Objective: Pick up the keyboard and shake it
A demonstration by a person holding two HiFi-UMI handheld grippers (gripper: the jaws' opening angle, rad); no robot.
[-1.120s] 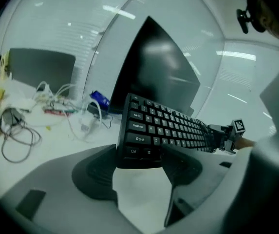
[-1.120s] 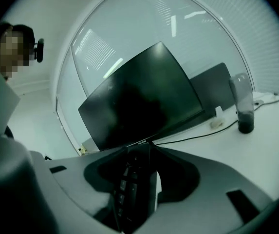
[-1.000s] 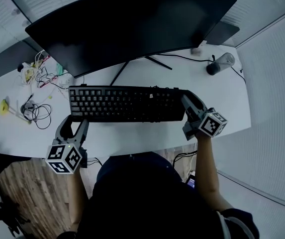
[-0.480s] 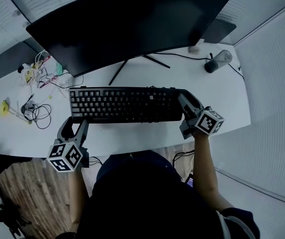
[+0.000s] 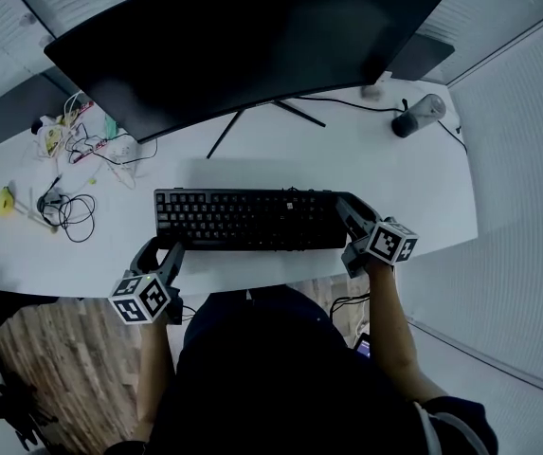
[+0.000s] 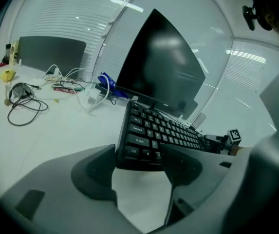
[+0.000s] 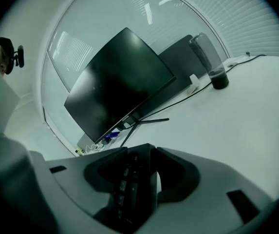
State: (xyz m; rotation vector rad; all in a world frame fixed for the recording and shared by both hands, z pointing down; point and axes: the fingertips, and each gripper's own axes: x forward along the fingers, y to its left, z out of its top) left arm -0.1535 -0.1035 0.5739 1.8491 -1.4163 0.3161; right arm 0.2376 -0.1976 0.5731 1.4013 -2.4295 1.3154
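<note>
The black keyboard (image 5: pixel 247 219) lies crosswise in front of me over the white desk (image 5: pixel 423 188), a faint shadow on the desk behind it. My right gripper (image 5: pixel 351 218) is shut on its right end. In the right gripper view the keyboard's edge (image 7: pixel 128 182) stands between the two jaws of the right gripper (image 7: pixel 146 177). My left gripper (image 5: pixel 162 254) is open just off the keyboard's front left corner. In the left gripper view that corner (image 6: pixel 138 147) sits just beyond the spread jaws of the left gripper (image 6: pixel 139 168), and the pads do not press on it.
A wide curved monitor (image 5: pixel 243 45) on a thin stand fills the back of the desk. Loose cables (image 5: pixel 63 211) and small parts lie at the left. A dark bottle (image 5: pixel 418 117) with a cord stands at the back right. The desk's front edge runs just under both grippers.
The keyboard has shifted right and toward me with the right gripper on its end. The left gripper has followed to the right and sits closer to the keyboard's left corner.
</note>
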